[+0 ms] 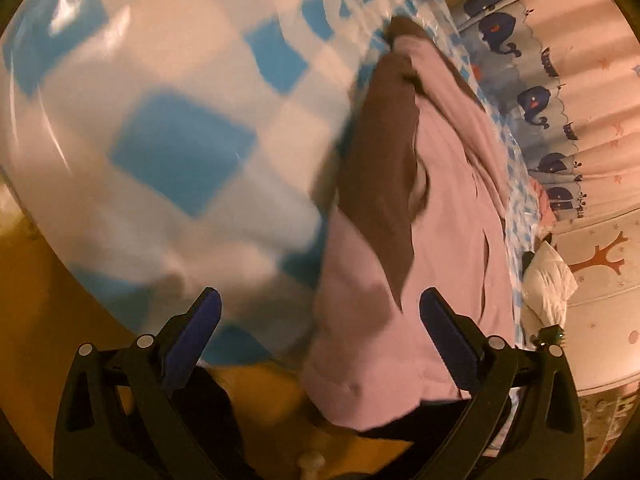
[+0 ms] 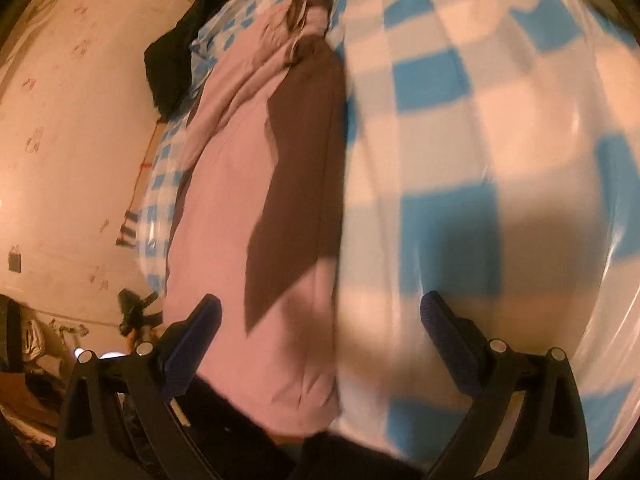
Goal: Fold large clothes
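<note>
A pink garment with brown panels lies lengthwise, folded into a long strip, on a blue-and-white checked cover. My left gripper is open and empty, hovering over the garment's near end. In the right wrist view the same garment runs from the near edge to the far end, on the checked cover. My right gripper is open and empty above the garment's near right edge. Both views are motion-blurred.
A whale-print curtain and a white pillow lie right of the bed. A dark garment hangs off the bed's far left by a pink wall. The other gripper shows low at left. Yellowish floor lies below.
</note>
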